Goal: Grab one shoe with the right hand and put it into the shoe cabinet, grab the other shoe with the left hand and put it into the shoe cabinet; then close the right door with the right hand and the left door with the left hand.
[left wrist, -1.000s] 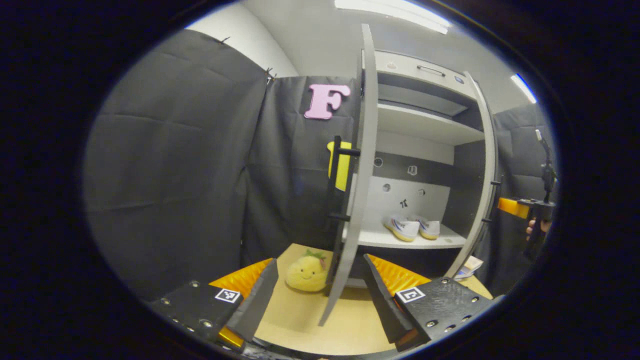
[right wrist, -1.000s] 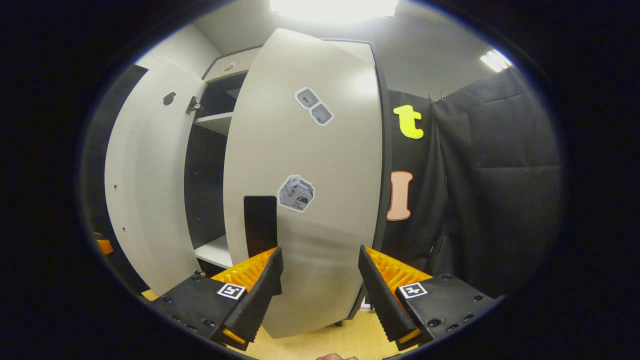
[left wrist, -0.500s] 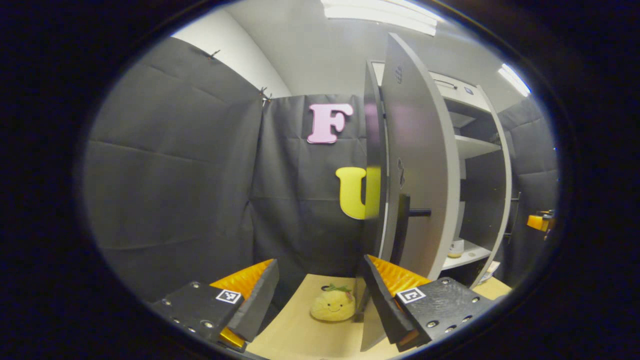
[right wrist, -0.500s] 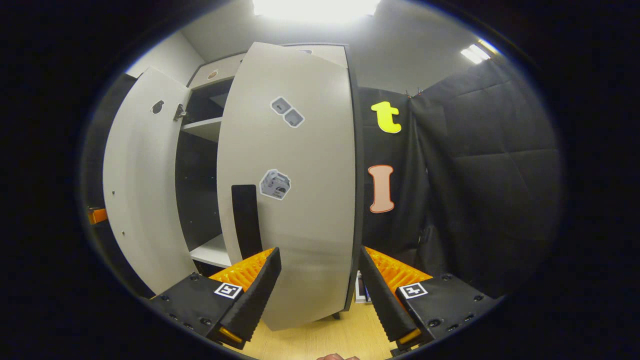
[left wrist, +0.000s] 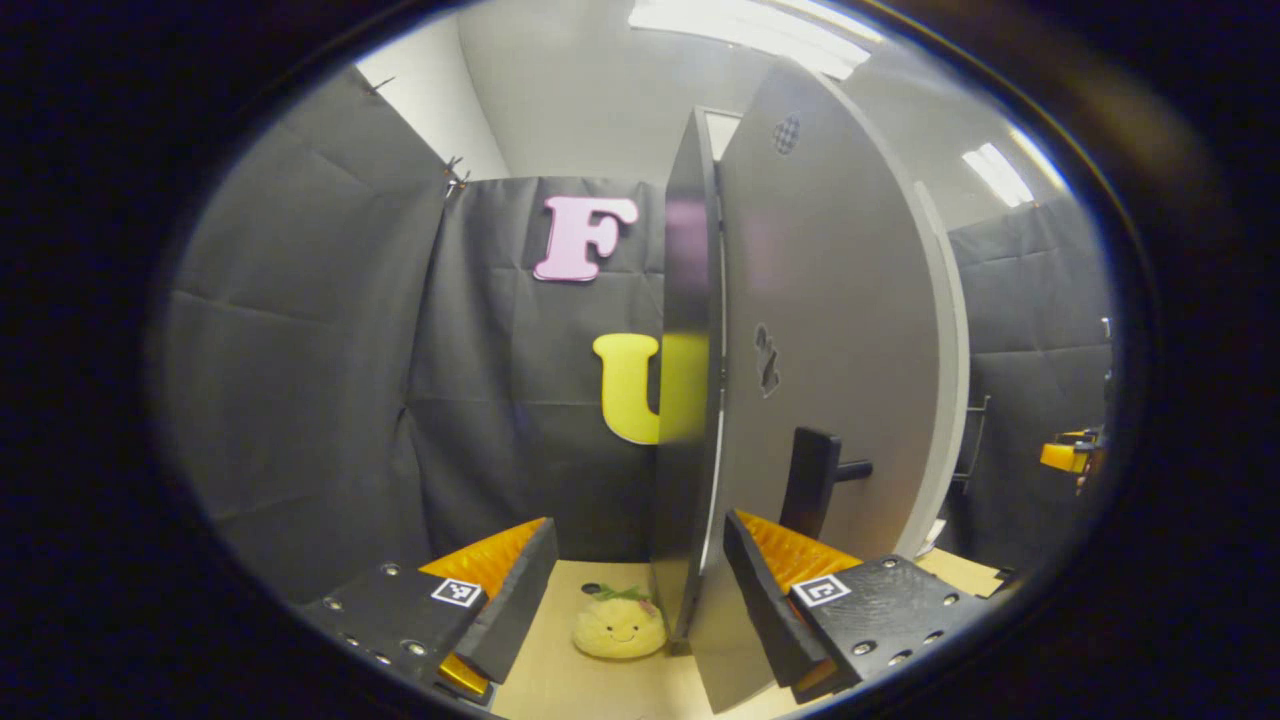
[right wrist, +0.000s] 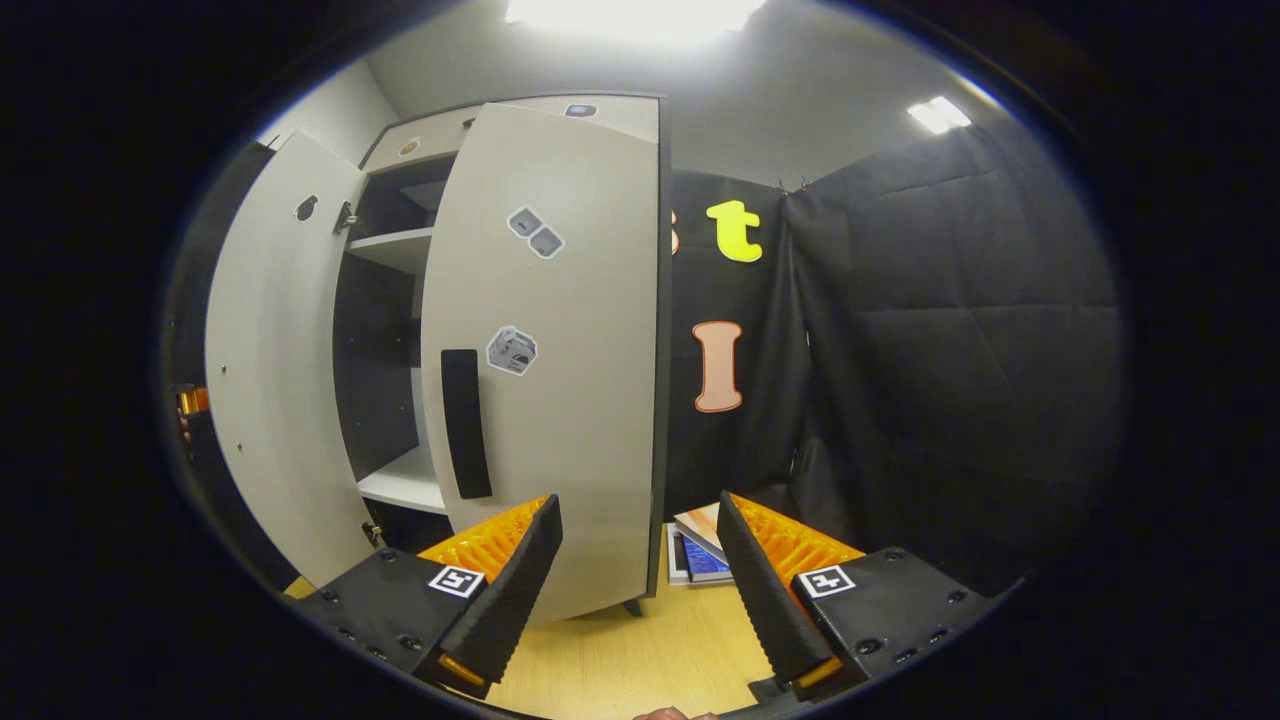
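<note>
In the left gripper view, the left gripper, jaws apart, is facing the grey left cabinet door, which is hiding the shelves. In the right gripper view, the right gripper, jaws apart, is sitting near the grey right cabinet door, nearly shut; the shoes are hidden.

A: Describe the left gripper housing.

B: Two wedge-shaped fingers with ribbed inner backing, each mounted on a black textured block. Each block carries round silver screws and one square black-and-white marker on a white patch.

A: And the right gripper?

B: Same build: wedge fingers, ribbed backing, black blocks with recessed screws, one square marker per block. In the left gripper view it appears far off as a small blocky body at the edge.
</note>
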{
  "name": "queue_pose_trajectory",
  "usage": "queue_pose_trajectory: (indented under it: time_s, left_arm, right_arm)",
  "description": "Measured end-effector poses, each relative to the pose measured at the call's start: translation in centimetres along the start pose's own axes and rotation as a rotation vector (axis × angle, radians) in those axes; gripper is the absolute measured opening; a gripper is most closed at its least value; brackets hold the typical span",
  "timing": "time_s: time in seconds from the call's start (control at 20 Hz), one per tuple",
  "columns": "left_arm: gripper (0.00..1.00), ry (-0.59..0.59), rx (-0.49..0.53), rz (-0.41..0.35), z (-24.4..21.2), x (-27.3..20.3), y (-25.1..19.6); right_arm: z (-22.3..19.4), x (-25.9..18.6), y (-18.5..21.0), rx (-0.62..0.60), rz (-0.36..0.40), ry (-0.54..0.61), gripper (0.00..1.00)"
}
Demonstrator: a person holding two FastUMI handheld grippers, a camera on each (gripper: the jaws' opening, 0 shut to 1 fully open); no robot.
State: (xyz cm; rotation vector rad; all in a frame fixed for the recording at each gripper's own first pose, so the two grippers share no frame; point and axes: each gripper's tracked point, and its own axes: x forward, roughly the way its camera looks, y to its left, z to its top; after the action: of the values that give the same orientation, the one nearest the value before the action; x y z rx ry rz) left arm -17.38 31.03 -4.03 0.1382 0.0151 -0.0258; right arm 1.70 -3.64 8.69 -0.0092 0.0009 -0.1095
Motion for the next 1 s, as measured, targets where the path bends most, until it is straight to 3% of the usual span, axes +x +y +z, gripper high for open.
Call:
queue_pose_trajectory:
  time_s: [0.2, 0.45, 0.7, 0.85, 0.95, 1.0]
  left_arm:
    - [0.94, 0.029, 0.009, -0.003, -0.2, 0.2, -1.3]
    - [0.95, 0.057, 0.028, -0.015, -0.2, 0.7, -7.4]
    - [0.93, 0.041, 0.033, 0.103, 0.1, 2.1, -13.9]
    - [0.94, 0.039, -0.017, 0.149, -0.4, 4.3, -17.6]
    - [0.94, 0.054, -0.067, 0.186, -1.4, 6.0, -19.9]
    - [0.93, 0.057, -0.083, 0.224, -1.7, 6.6, -20.3]
  right_arm:
    - [-0.6, -0.3, -1.2, 0.042, -0.003, 0.001, 0.98]
    - [-1.8, 2.2, -3.4, 0.095, 0.034, 0.010, 0.98]
    - [-2.3, 5.1, -7.5, 0.140, 0.071, 0.017, 0.96]
    - [-3.5, 6.6, -9.3, 0.184, 0.097, 0.058, 0.98]
    - [-3.7, 7.4, -11.7, 0.189, 0.049, 0.055, 0.92]
    - [-4.0, 7.9, -12.8, 0.194, 0.025, 0.058, 0.98]
